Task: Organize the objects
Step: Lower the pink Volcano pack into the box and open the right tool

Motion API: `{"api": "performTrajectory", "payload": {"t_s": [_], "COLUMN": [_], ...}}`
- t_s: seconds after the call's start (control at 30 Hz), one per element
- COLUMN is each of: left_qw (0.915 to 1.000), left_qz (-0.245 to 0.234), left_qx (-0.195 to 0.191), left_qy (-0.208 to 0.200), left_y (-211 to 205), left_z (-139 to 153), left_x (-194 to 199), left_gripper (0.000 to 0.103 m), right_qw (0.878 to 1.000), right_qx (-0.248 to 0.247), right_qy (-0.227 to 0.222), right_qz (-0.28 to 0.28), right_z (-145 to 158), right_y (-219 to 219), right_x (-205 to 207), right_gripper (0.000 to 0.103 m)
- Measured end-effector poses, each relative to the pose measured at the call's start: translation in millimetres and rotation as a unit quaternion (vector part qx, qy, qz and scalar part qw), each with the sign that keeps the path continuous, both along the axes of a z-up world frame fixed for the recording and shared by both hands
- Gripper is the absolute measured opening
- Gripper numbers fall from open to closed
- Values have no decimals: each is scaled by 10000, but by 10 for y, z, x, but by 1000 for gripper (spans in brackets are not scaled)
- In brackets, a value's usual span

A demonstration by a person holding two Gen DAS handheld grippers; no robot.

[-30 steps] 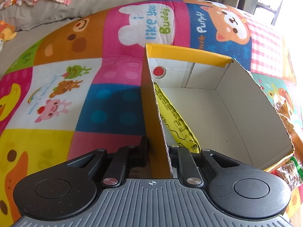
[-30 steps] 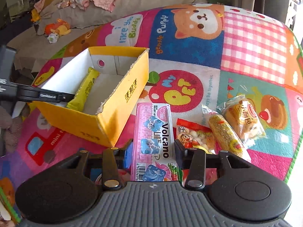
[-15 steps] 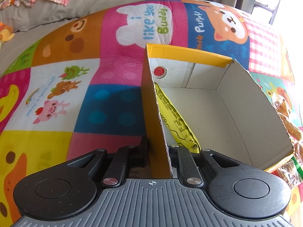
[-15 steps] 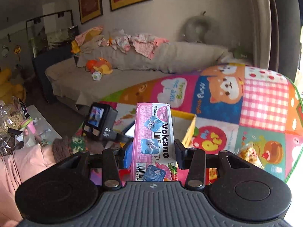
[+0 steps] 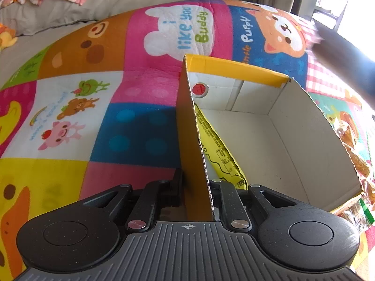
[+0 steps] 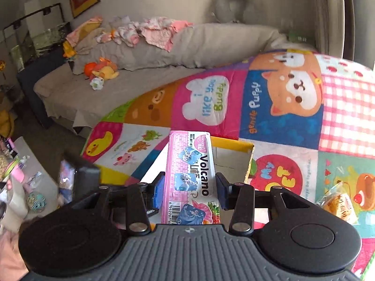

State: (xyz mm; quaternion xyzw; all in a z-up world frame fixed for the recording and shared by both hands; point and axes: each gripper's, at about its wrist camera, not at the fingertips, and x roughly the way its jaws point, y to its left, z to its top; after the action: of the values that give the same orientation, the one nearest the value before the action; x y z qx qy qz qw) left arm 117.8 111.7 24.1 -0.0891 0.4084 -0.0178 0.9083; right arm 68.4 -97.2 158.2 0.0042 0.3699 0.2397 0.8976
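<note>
- Pink "Volcano" snack pack [image 6: 190, 178] sits lengthwise in my right tongs [image 6: 190, 187], which are closed on its long sides; it hangs above the near end of the yellow cardboard box [image 6: 236, 145].
- My left tongs [image 5: 195, 182] are clamped nearly shut on the box's side wall [image 5: 189, 126], steadying it.
- Inside the box, a yellow packet [image 5: 216, 149] leans against that wall; the rest of the floor is bare.
- Step in hand, I judge: carrying the pack to the box. Next: lower it into the bare part, then release.
- Wrapped snacks [image 6: 337, 201] wait on the cartoon play mat [image 6: 281, 107].
</note>
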Motion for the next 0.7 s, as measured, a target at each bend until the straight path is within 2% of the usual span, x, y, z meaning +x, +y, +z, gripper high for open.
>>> {"api": "performTrajectory", "payload": {"t_s": [0.13, 0.17, 0.2, 0.3, 0.37, 0.53, 0.7], "left_qw": [10000, 10000, 10000, 10000, 10000, 10000, 10000], "left_qz": [23, 27, 28, 22, 15, 2, 44], "left_qx": [-8, 9, 21, 7, 14, 19, 10], "left_qy": [14, 19, 21, 20, 20, 7, 4], "left_y": [-7, -13, -17, -14, -16, -14, -16], "left_z": [2, 3, 3, 1, 1, 0, -3], "left_x": [-1, 2, 1, 0, 1, -6, 0], "left_gripper": [14, 14, 14, 15, 14, 15, 15], "right_qw": [9997, 9997, 9998, 9990, 9988, 9978, 9937], "right_qx": [31, 3, -80, -164, -110, -454, -701], "right_qy": [111, 91, 118, 351, 394, -79, -198], "right_qz": [-214, -221, -168, -227, -286, -486, -853], "right_z": [-187, -248, -313, -488, -527, -463, -505], "right_y": [195, 255, 313, 322, 207, -260, -813], "right_x": [353, 435, 507, 617, 573, 213, -223], "right_gripper": [44, 49, 59, 60, 60, 61, 67]}}
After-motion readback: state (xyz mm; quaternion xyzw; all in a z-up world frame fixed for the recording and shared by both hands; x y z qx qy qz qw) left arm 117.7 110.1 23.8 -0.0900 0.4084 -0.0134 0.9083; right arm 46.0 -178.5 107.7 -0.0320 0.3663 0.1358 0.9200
